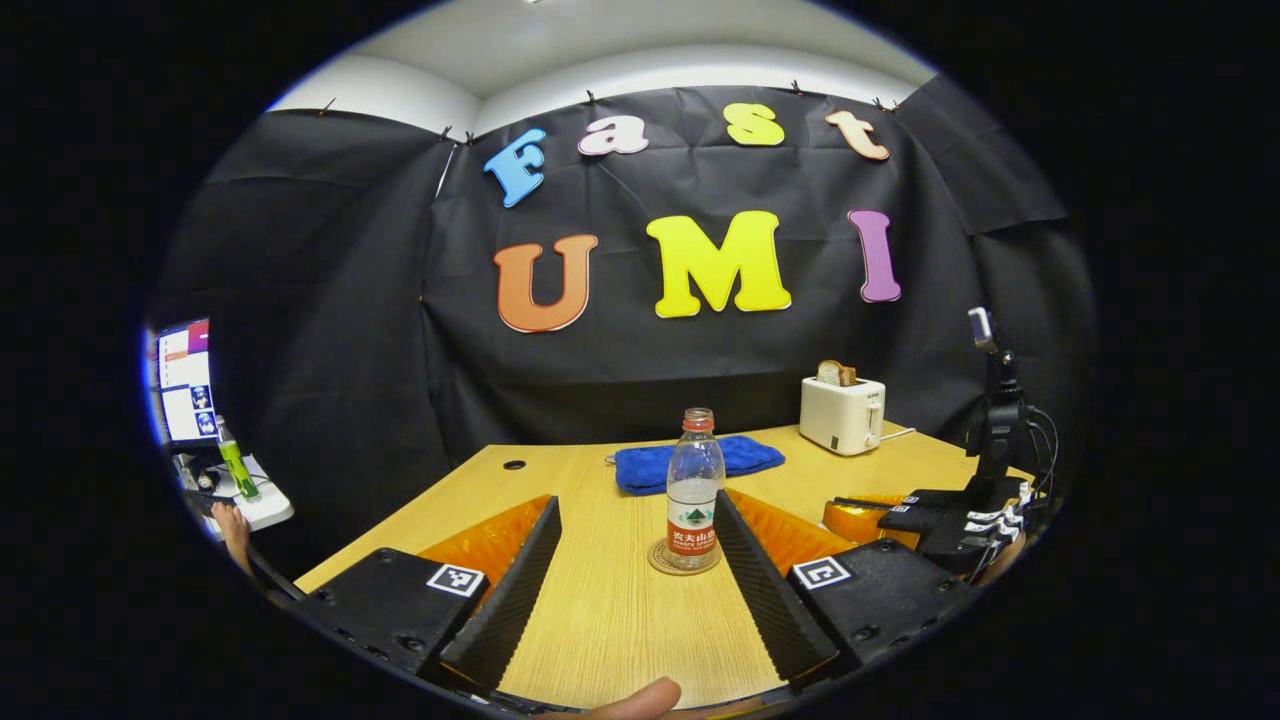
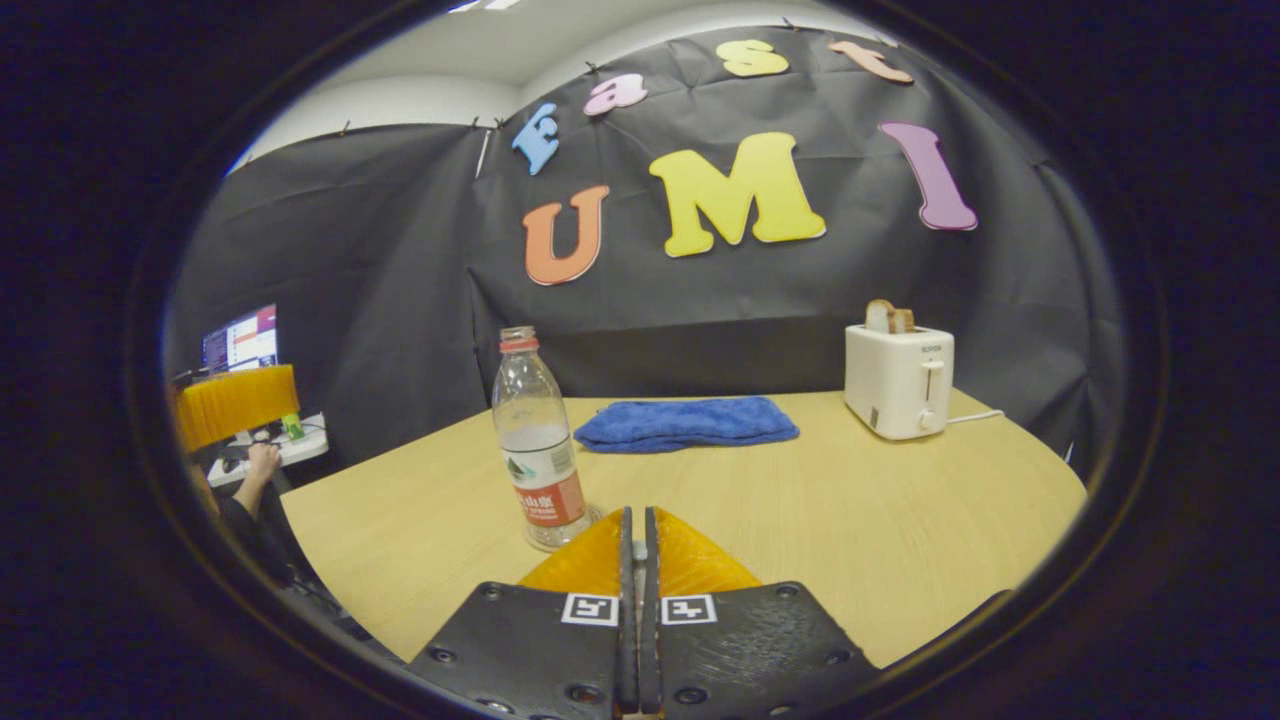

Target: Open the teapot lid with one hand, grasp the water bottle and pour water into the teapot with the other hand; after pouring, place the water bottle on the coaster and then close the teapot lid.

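A clear water bottle (image 1: 694, 490) with a red label, partly filled and uncapped, stands upright on a round coaster (image 1: 660, 562) on the wooden table (image 1: 600, 610). My left gripper (image 1: 636, 505) is open, and the bottle stands just ahead between its fingertips without touching them. The right gripper (image 1: 850, 512) rests low over the table at the right. In the right gripper view, the right gripper (image 2: 637, 515) is shut with nothing between its fingers. The bottle (image 2: 535, 450) stands just ahead to its left, and part of the left gripper (image 2: 235, 405) shows at the far left.
A folded blue towel (image 1: 697, 463) lies behind the bottle. A white toaster (image 1: 842, 413) holding bread stands at the back right. A camera stand (image 1: 992, 420) rises at the table's right edge. A monitor (image 1: 185, 380) and desk sit beyond the left edge.
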Demonstrator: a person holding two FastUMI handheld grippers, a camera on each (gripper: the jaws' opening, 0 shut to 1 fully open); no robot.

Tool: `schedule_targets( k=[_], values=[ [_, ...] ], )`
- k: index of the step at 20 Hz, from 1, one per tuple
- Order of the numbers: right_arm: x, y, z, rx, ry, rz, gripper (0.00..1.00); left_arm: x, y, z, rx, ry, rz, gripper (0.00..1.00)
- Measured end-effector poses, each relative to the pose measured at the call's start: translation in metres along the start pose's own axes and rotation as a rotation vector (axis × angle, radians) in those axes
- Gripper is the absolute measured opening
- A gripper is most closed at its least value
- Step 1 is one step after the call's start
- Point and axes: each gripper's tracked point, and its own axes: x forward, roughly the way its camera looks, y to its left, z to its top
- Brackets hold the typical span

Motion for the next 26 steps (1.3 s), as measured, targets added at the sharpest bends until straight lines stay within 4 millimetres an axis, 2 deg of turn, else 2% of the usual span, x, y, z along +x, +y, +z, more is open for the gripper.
schedule_targets(
  k=[3, 7, 12, 17, 19, 20, 25, 26],
  values=[
    [0.006, 0.005, -0.010, -0.005, 0.023, -0.002, 0.01, -0.004, -0.001, 0.002, -0.020, 0.000, -0.023, 0.96],
    [0.012, 0.005, -0.022, -0.013, 0.049, -0.018, 0.01, -0.006, 0.007, 0.003, -0.008, 0.009, -0.019, 0.96],
    [0.012, 0.007, -0.019, -0.018, 0.042, -0.019, 0.05, -0.006, 0.008, 0.003, -0.017, 0.016, -0.034, 0.96],
    [0.003, 0.008, -0.009, -0.038, 0.007, -0.030, 0.05, -0.005, 0.006, -0.001, -0.009, 0.028, -0.038, 0.96],
    [-0.002, 0.004, -0.002, -0.042, -0.007, -0.053, 0.16, -0.006, 0.005, -0.001, -0.007, 0.027, -0.040, 0.96],
    [-0.006, -0.003, 0.002, -0.035, -0.021, -0.079, 0.27, -0.006, 0.004, 0.000, -0.008, 0.027, -0.042, 0.96],
    [-0.023, -0.016, 0.011, -0.026, -0.020, -0.125, 0.55, -0.008, -0.004, 0.002, -0.001, 0.012, -0.047, 0.96],
    [-0.027, -0.018, 0.014, -0.021, -0.022, -0.131, 0.66, -0.008, -0.009, 0.004, 0.000, 0.009, -0.058, 0.96]
  ],
)
